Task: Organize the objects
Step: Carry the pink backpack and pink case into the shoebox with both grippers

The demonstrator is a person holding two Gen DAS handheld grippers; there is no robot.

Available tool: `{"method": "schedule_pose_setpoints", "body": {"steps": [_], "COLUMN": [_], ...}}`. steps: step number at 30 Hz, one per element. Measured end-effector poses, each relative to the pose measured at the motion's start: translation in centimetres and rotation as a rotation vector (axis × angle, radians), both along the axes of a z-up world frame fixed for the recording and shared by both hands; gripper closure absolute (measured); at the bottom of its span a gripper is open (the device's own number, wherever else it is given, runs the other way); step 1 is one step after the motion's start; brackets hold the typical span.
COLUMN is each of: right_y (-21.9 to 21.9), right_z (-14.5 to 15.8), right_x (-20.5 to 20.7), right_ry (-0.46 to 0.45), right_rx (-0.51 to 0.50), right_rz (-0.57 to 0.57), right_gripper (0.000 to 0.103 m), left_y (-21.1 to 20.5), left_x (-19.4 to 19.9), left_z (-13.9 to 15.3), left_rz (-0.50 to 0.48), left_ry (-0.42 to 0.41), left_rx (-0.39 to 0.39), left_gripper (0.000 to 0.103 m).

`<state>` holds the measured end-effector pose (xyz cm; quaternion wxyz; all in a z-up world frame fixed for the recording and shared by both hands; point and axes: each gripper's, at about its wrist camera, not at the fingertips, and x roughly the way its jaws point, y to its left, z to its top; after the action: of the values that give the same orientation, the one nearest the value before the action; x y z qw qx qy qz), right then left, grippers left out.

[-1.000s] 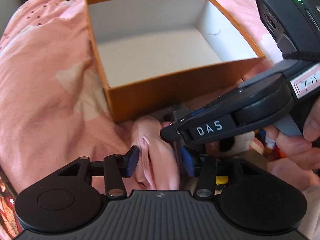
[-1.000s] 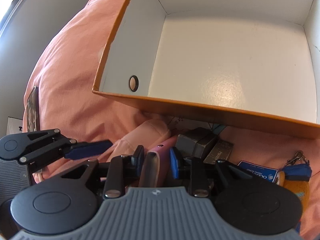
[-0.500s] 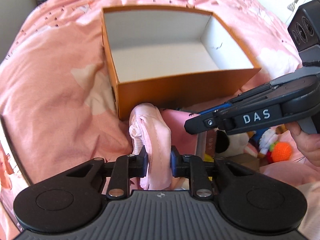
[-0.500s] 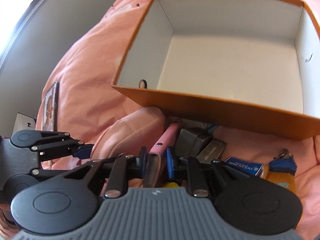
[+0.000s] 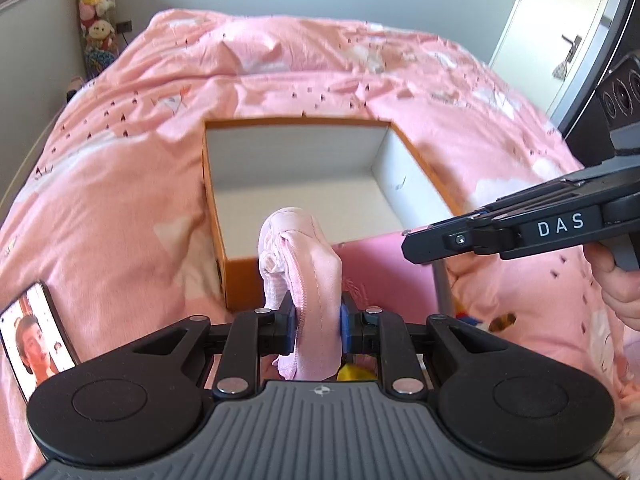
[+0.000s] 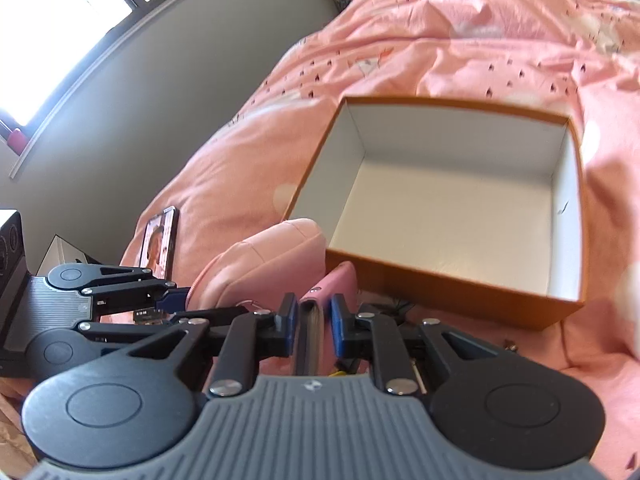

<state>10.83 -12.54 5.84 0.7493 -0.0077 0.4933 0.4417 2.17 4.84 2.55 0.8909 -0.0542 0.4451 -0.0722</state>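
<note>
An open orange box (image 5: 236,276) with a white inside lies on the pink bed. My left gripper (image 5: 316,320) is shut on a pink zip pouch (image 5: 304,264), lifted in front of the box's near wall. In the right wrist view my right gripper (image 6: 314,316) has a slim pink wallet (image 6: 336,284) between its blue pads; its jaws are closing on it, pads pressing. The box (image 6: 460,292) sits just beyond. The left gripper (image 6: 176,296) and pouch (image 6: 264,260) show to the left. In the left wrist view the right gripper (image 5: 424,242) comes in from the right with the wallet (image 5: 384,264) below it.
A phone (image 5: 32,340) with a lit screen lies on the bed to the left, also the phone (image 6: 160,240) in the right wrist view. Small toys (image 5: 500,322) lie near the box's right corner. A person's hand (image 5: 616,280) holds the right gripper. The bedspread (image 5: 120,200) spreads around.
The left jaws went from open to shut on the pouch. Both grippers rose from the bed with pouch and wallet, and the box now lies lower and farther in both views.
</note>
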Motion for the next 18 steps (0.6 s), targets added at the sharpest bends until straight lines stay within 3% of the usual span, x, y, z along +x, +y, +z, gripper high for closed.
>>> {"method": "schedule_pose_setpoints", "body": {"steps": [11, 18], "right_y": [-1.4, -0.8], "right_z": [5.1, 5.2], "right_x": [1.7, 4.4], "right_ry": [-0.157, -0.212], "right_rx": [0.074, 0.089], "right_rz": [-0.063, -0.149], "right_gripper": [0.085, 0.085], "left_y": [0.2, 0.5], "left_x": [2.1, 5.4], "left_z": [2.0, 0.7], "left_rz": [0.056, 0.12], "left_ry": [-0.12, -0.125], "left_rx": [-0.054, -0.048], "left_gripper": [0.08, 0.08]}}
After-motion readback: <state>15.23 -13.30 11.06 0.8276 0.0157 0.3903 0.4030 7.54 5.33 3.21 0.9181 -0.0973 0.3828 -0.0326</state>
